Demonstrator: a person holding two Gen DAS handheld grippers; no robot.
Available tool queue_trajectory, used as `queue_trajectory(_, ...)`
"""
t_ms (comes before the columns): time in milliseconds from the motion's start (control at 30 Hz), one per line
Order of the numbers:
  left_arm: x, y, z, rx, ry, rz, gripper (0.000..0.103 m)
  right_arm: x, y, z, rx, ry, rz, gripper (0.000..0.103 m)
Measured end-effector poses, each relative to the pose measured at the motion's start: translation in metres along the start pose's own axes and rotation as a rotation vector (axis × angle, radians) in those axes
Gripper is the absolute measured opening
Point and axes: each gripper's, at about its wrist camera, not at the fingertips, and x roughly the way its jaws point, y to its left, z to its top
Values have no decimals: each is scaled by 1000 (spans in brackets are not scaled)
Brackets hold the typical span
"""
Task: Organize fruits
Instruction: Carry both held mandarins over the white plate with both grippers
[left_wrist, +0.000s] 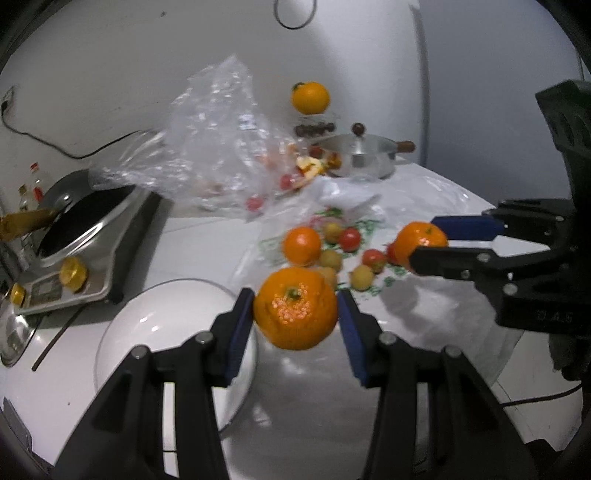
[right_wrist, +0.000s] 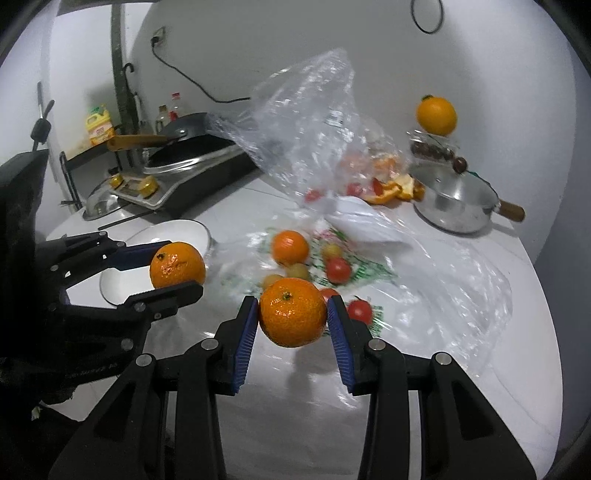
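Note:
My left gripper (left_wrist: 295, 310) is shut on a mandarin (left_wrist: 295, 308) and holds it above the table, just right of a white bowl (left_wrist: 147, 332). My right gripper (right_wrist: 292, 314) is shut on another mandarin (right_wrist: 292, 312). The right gripper also shows in the left wrist view (left_wrist: 428, 243) with its mandarin (left_wrist: 417, 240). The left gripper shows in the right wrist view (right_wrist: 177, 269) with its mandarin (right_wrist: 177, 264) over the bowl (right_wrist: 184, 230). A third mandarin (left_wrist: 301, 245), cherry tomatoes (left_wrist: 350, 239) and small yellow fruits (left_wrist: 362, 277) lie on a printed plastic bag (right_wrist: 373, 269).
A crumpled clear bag (left_wrist: 214, 136) stands behind the fruit. An induction cooker with a pan (left_wrist: 81, 229) is at the left. A lidded steel pot (left_wrist: 362, 157) stands at the back, an orange (left_wrist: 310, 97) on a jar above it. Peels (right_wrist: 399, 188) lie near the pot.

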Motion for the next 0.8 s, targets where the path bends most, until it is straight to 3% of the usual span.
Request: queue_trajectory(800, -27, 116, -44, -150, -32, 143, 47, 39, 108, 41, -131, 30, 48, 41)
